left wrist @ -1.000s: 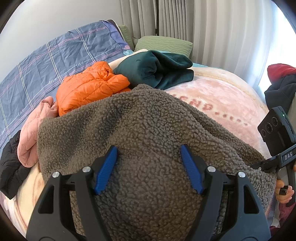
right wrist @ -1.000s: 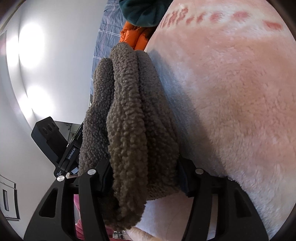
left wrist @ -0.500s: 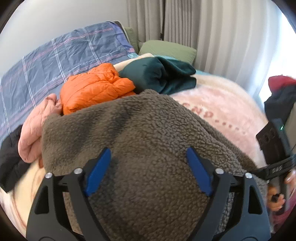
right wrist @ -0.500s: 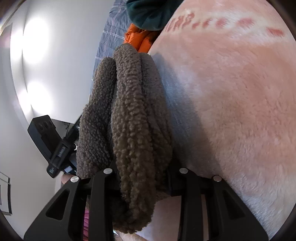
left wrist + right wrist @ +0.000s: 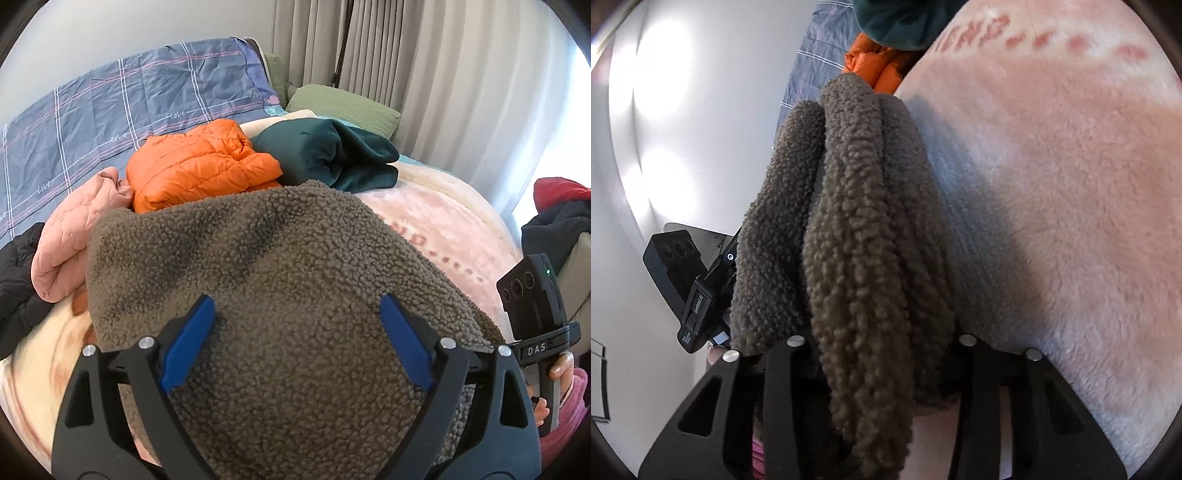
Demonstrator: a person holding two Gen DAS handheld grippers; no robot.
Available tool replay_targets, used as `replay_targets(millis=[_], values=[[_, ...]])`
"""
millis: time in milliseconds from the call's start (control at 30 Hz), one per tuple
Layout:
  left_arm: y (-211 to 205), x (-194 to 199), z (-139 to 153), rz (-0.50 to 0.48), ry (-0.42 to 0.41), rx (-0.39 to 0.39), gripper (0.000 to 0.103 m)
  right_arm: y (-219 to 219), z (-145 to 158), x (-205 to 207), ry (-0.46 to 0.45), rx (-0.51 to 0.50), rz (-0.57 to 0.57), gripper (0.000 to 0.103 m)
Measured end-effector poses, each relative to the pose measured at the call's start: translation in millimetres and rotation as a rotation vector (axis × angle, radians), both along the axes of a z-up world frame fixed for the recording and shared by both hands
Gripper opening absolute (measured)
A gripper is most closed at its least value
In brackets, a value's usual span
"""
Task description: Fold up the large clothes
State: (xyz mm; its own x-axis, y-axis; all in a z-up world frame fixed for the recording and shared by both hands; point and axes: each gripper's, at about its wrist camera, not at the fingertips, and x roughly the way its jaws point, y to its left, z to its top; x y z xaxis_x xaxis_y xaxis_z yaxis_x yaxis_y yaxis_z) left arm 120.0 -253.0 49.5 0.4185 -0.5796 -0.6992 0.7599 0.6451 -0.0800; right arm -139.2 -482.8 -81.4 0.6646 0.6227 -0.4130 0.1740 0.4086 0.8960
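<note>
A folded brown fleece garment (image 5: 258,258) lies on the pink plush blanket (image 5: 443,221) of a bed. My left gripper (image 5: 295,299) hovers over its near part. The blue pads (image 5: 188,339) stand wide apart and press on nothing, and the jaws are opening. In the right wrist view the stacked fleece layers (image 5: 857,221) run between the fingers of my right gripper (image 5: 881,332). Its pads are buried in the pile, still against the fold, while the jaws ease open. A hand holds the right gripper at the fleece's right edge (image 5: 532,295).
Beyond the fleece lie an orange puffer jacket (image 5: 199,162), a dark green garment (image 5: 332,151), a pink quilted garment (image 5: 74,229) and a black one (image 5: 18,280). A blue checked sheet (image 5: 129,99), a green pillow (image 5: 343,107) and curtains (image 5: 443,74) stand behind. Red and dark clothes (image 5: 557,210) are piled at right.
My left gripper's jaws have spread wider and it has drawn back a little from the fleece. My right gripper's jaws closed in on the fleece fold, then widened slightly.
</note>
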Motion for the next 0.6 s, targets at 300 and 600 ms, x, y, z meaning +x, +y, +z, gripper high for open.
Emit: replay_targets(millis=[300, 600], values=[[64, 40, 26, 0.174, 0.026, -0.134, 0.096, -3, -5, -7, -0.035, 0.033, 0.022, 0.040], [99, 107, -32, 0.297, 0.342, -0.204, 0.098, -7, -8, -10, -0.042, 0.037, 0.022, 0.041]])
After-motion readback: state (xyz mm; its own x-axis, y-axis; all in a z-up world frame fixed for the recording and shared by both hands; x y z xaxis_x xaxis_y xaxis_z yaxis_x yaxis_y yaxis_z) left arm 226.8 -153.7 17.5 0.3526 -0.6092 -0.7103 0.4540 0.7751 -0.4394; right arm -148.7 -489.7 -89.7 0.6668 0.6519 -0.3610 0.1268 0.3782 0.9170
